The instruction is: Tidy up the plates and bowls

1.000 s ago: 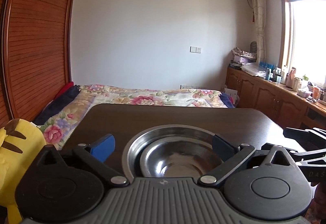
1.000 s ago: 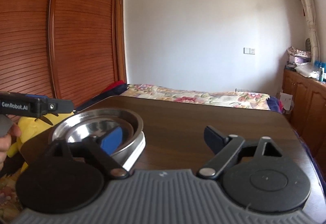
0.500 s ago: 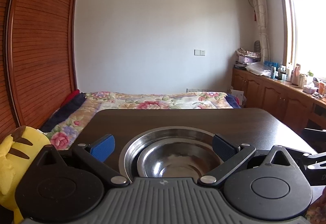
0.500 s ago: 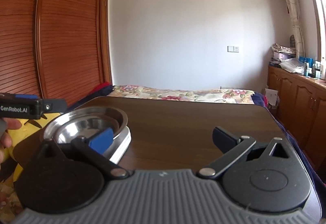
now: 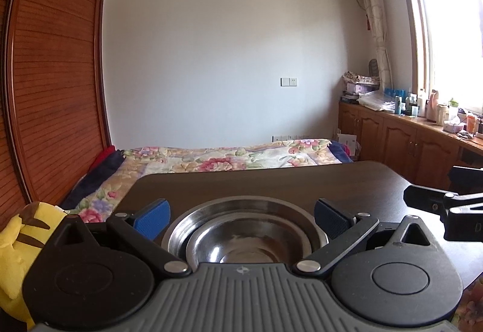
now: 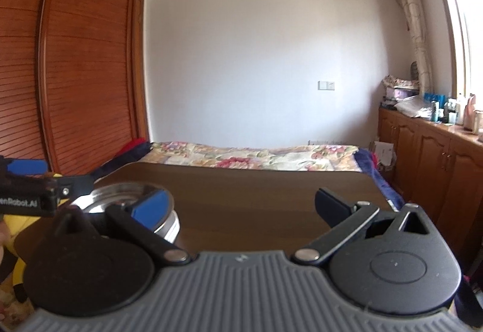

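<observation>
A stack of steel dishes, a smaller bowl (image 5: 244,244) nested inside a wider bowl (image 5: 289,208), rests on the dark wooden table (image 5: 271,181). My left gripper (image 5: 241,215) is open, its blue-padded fingers spread on either side of the stack and touching nothing. In the right wrist view the same stack (image 6: 169,221) sits at the left, partly behind my right gripper's left finger (image 6: 148,205). My right gripper (image 6: 241,205) is open over bare table with nothing between its fingers. The left gripper's body (image 6: 33,193) shows at the left edge.
A yellow plush toy (image 5: 18,241) sits off the table's left edge. Beyond the table is a bed with a floral cover (image 5: 217,156). Wooden wardrobe doors (image 5: 54,90) stand at left, low cabinets with bottles (image 5: 422,135) at right under a window.
Both grippers have pulled back and risen, so the bowl stack looks lower and smaller. The right gripper has drifted right, away from the stack. Both stay open.
</observation>
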`<state>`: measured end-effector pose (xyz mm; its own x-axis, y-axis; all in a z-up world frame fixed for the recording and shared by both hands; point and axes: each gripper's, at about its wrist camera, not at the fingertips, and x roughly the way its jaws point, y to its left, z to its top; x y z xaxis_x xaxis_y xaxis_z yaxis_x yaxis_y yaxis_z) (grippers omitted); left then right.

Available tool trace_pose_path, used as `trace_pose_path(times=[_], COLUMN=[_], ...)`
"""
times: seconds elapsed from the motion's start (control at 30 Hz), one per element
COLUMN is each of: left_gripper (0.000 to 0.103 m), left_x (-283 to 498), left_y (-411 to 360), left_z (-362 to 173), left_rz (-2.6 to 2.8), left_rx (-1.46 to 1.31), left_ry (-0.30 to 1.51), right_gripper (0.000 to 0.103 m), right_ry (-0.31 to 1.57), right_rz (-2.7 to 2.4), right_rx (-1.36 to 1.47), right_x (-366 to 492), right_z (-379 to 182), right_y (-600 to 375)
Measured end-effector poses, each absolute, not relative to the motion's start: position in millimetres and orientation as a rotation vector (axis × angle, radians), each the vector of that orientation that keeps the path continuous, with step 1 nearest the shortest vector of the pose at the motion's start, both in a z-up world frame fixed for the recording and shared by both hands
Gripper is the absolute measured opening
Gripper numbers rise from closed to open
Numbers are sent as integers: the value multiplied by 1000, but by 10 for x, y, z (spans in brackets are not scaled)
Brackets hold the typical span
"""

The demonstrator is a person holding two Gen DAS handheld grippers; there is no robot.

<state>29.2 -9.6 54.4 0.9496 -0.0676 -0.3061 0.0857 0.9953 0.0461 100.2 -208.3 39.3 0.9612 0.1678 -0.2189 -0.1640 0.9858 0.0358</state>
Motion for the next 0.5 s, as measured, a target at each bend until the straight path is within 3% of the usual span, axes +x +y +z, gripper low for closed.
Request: trace_pose_path(times=[0.5], left_gripper=[103], left_x=[146], left_y=[-125], left_z=[182], left_rz=[-59], left_rx=[66], left_ry=[352], right_gripper=[103], right_ry=[210], right_rz=[75], right_rx=[84], right_x=[905], right_z=[51], right_y=[-2209])
